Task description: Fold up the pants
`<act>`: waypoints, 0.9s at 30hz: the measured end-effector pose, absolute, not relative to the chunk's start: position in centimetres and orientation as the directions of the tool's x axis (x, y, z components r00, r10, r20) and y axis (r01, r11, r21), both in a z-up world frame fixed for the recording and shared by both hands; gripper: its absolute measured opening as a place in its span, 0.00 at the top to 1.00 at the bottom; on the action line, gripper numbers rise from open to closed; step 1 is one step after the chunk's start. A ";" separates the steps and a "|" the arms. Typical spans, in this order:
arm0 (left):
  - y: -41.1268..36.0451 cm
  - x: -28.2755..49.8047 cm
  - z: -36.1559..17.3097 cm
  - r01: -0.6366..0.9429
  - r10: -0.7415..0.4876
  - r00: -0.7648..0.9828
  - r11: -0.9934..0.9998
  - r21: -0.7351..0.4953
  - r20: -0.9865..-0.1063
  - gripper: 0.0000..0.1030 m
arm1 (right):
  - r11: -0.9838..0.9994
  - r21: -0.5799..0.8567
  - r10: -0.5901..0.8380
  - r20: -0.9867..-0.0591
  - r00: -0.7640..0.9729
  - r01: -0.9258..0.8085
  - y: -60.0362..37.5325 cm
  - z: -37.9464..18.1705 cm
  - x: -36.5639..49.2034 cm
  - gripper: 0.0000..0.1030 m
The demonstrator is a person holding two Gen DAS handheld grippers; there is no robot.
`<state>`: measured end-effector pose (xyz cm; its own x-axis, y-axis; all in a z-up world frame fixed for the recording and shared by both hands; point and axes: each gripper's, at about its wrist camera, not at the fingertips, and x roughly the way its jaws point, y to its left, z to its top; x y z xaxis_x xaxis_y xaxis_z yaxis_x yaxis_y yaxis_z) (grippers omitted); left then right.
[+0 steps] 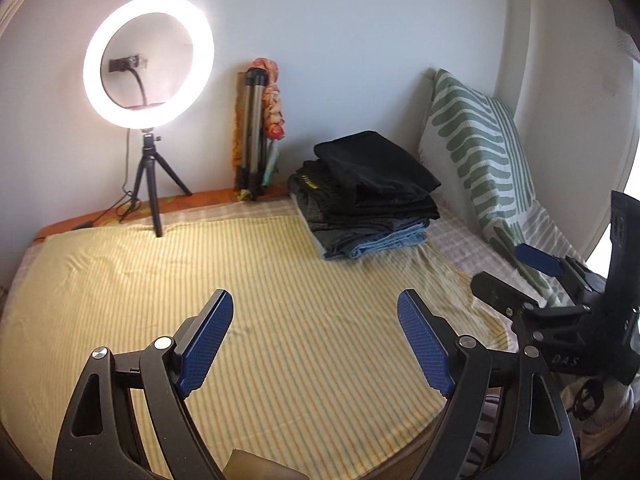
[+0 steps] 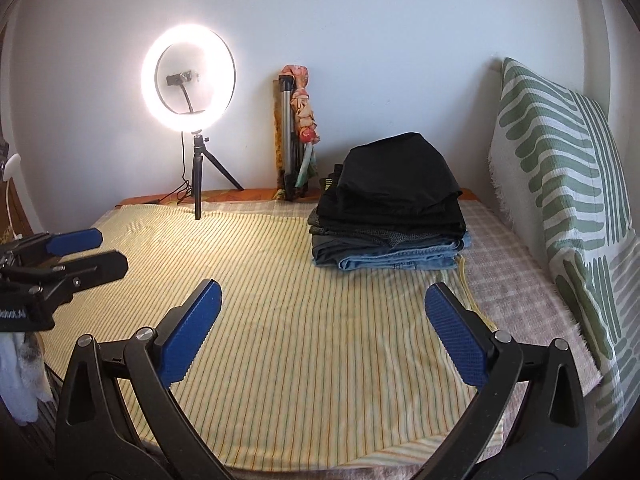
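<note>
A stack of folded pants (image 1: 368, 196) (image 2: 392, 208) lies at the far right of the bed, black pairs on top and blue jeans at the bottom. No unfolded pants show on the yellow striped sheet (image 1: 240, 272) (image 2: 304, 320). My left gripper (image 1: 315, 300) hovers open over the bare sheet with nothing between its blue pads; the right wrist view shows it at the left edge (image 2: 108, 250). My right gripper (image 2: 324, 290) is beside it to the right, its jaws opening wide over the sheet with nothing between them. It also shows in the left wrist view (image 1: 514, 274).
A lit ring light (image 1: 148, 60) (image 2: 188, 76) on a small tripod stands at the far left of the bed, its cable trailing behind. A folded tripod with a scarf (image 1: 256, 132) (image 2: 296, 128) leans on the wall. A green patterned pillow (image 1: 480, 152) (image 2: 560, 160) lines the right side.
</note>
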<state>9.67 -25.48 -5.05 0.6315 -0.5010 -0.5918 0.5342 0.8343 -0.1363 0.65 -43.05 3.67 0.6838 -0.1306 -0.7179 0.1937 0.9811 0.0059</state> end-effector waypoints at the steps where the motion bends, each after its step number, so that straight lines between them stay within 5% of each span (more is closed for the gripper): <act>1: -25.4 9.6 -5.1 0.535 -0.502 0.632 0.834 -0.136 -0.591 0.17 | 0.981 0.007 -0.131 -0.719 0.682 0.195 -42.9 3.6 0.4 0.00; 6: -24.9 9.2 -5.5 0.529 -0.491 0.634 0.839 -0.128 -0.598 0.13 | 0.980 0.007 -0.131 -0.728 0.672 0.199 -42.4 3.4 -0.1 0.00; 9: -24.9 8.8 -5.9 0.503 -0.432 0.678 0.862 -0.053 -0.594 0.01 | 0.978 0.009 -0.135 -0.730 0.670 0.208 -42.4 3.3 -0.1 0.00; 14: -25.5 8.1 -6.7 0.487 -0.372 0.705 0.873 0.031 -0.604 0.01 | 0.973 0.011 -0.148 -0.733 0.664 0.230 -42.5 3.2 0.0 0.00; 27: -25.7 7.3 -6.6 0.505 -0.394 0.685 0.863 0.009 -0.613 0.01 | 0.968 0.016 -0.159 -0.731 0.664 0.249 -42.7 3.3 -0.1 0.00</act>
